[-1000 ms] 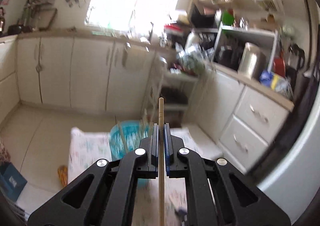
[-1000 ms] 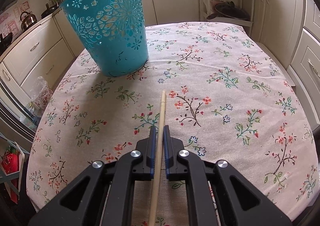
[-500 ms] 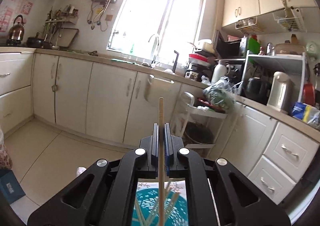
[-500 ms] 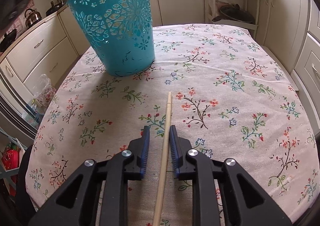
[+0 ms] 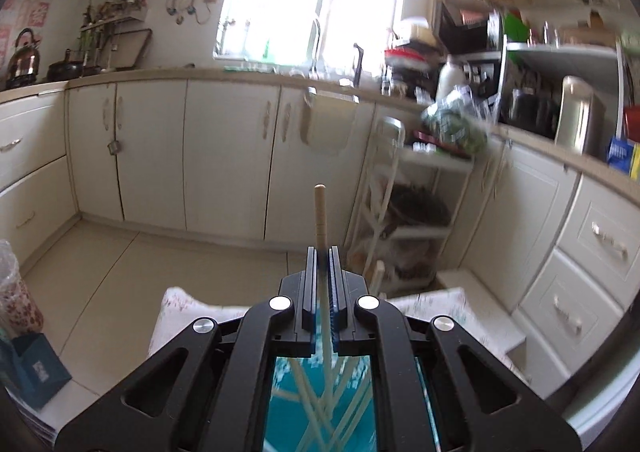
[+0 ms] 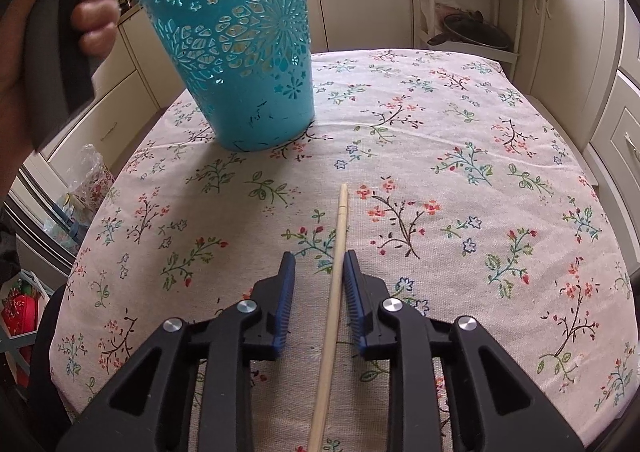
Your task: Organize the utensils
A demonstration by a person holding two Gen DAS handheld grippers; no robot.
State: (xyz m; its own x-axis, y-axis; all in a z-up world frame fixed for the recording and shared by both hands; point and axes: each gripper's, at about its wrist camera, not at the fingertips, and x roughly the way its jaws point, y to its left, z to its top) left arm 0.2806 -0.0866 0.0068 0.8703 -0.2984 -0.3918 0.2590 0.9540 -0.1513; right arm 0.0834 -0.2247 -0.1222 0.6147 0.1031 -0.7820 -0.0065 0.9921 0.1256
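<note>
My left gripper [image 5: 323, 252] is shut on a wooden chopstick [image 5: 320, 212] whose tip pokes out past the fingers. Below it, through the gripper frame, I see the inside of the teal basket [image 5: 288, 404] with several chopsticks [image 5: 304, 392] leaning in it. In the right wrist view the teal cut-out basket [image 6: 248, 52] stands upright at the far left of the floral tablecloth [image 6: 460, 112]. My right gripper [image 6: 319, 256] hovers low over the cloth and its jaws are opening. A second chopstick [image 6: 341, 212] lies on the cloth between them, close to the right pad.
A hand [image 6: 96, 12] gripping the left tool's handle shows at the upper left, beside the basket's rim. Cream cabinets [image 6: 568, 24] and a white rack [image 6: 472, 12] stand behind the table. A plastic bag [image 6: 86, 188] sits off the table's left edge.
The right jaws have spread apart and let go of the chopstick, which now lies on the cloth. The left gripper has carried its chopstick over the basket, and the hand has entered the right view.
</note>
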